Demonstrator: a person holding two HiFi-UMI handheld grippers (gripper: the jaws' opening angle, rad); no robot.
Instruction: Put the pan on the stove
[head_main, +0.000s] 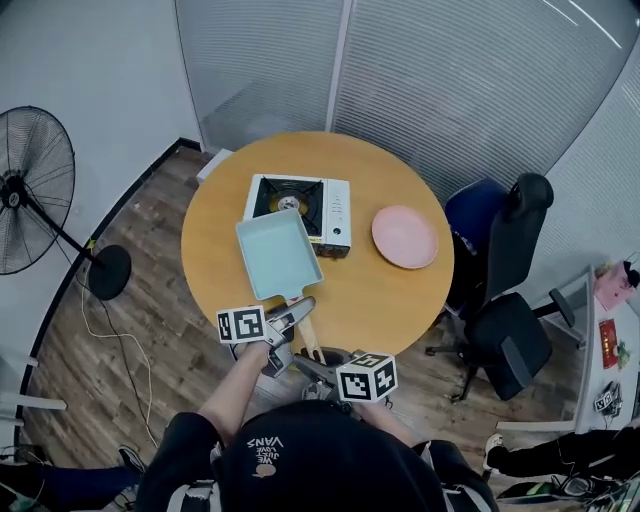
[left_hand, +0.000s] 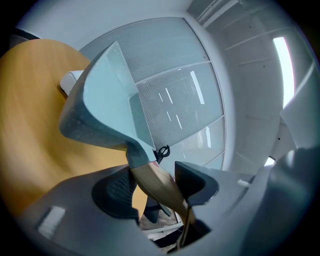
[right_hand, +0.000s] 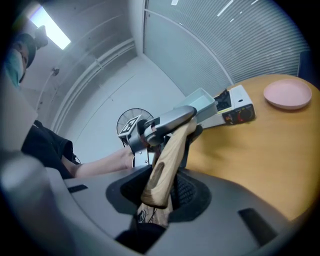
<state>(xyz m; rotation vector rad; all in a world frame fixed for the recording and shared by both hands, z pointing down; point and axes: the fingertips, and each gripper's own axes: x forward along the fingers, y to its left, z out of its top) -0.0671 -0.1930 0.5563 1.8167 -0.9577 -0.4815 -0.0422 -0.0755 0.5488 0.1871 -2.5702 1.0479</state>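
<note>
A light-blue rectangular pan (head_main: 278, 253) with a wooden handle (head_main: 309, 338) hangs tilted over the round wooden table (head_main: 215, 250), its far corner beside the white portable stove (head_main: 328, 207). My left gripper (head_main: 292, 320) is shut on the handle close to the pan. In the left gripper view the handle (left_hand: 159, 185) runs between the pads up to the pan (left_hand: 102, 95). My right gripper (head_main: 320, 366) is shut on the handle's end (right_hand: 167, 160). In the right gripper view the left gripper (right_hand: 152, 129), the pan (right_hand: 202, 102) and the stove (right_hand: 235, 107) lie ahead.
A pink plate (head_main: 405, 236) lies on the table right of the stove, also in the right gripper view as the plate (right_hand: 287, 93). A standing fan (head_main: 30, 190) is on the floor at left. An office chair (head_main: 510, 290) stands right of the table. Glass walls are behind.
</note>
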